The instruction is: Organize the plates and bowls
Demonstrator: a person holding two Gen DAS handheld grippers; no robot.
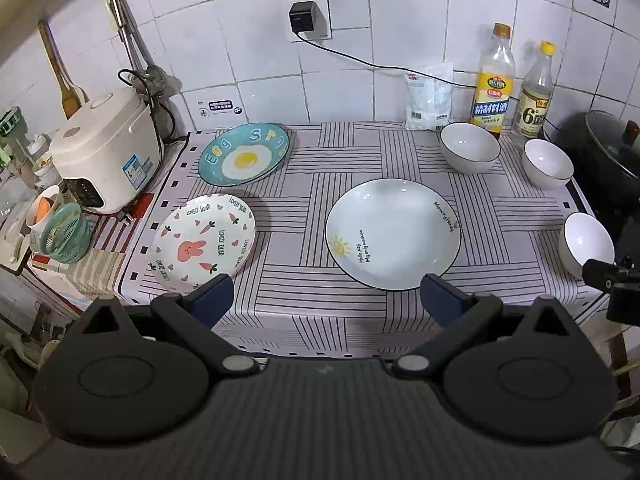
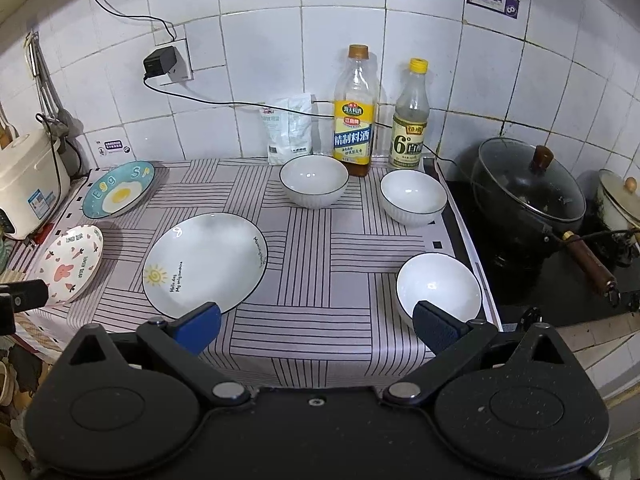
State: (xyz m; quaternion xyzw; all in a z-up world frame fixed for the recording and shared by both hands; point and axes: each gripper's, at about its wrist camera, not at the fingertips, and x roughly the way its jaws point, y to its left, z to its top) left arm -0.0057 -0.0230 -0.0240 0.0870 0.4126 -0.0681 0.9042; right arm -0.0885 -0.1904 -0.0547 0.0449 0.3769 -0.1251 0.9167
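Left wrist: "LOVELY BEAR" plate (image 1: 203, 243)

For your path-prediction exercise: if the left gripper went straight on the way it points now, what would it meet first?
Probably the striped tablecloth, in the gap between the bunny plate and the sun plate. The left gripper is open and empty; depth is unclear.

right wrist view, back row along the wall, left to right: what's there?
Egg plate → white pouch → cooking wine bottle → vinegar bottle → lidded black wok → cream pot.
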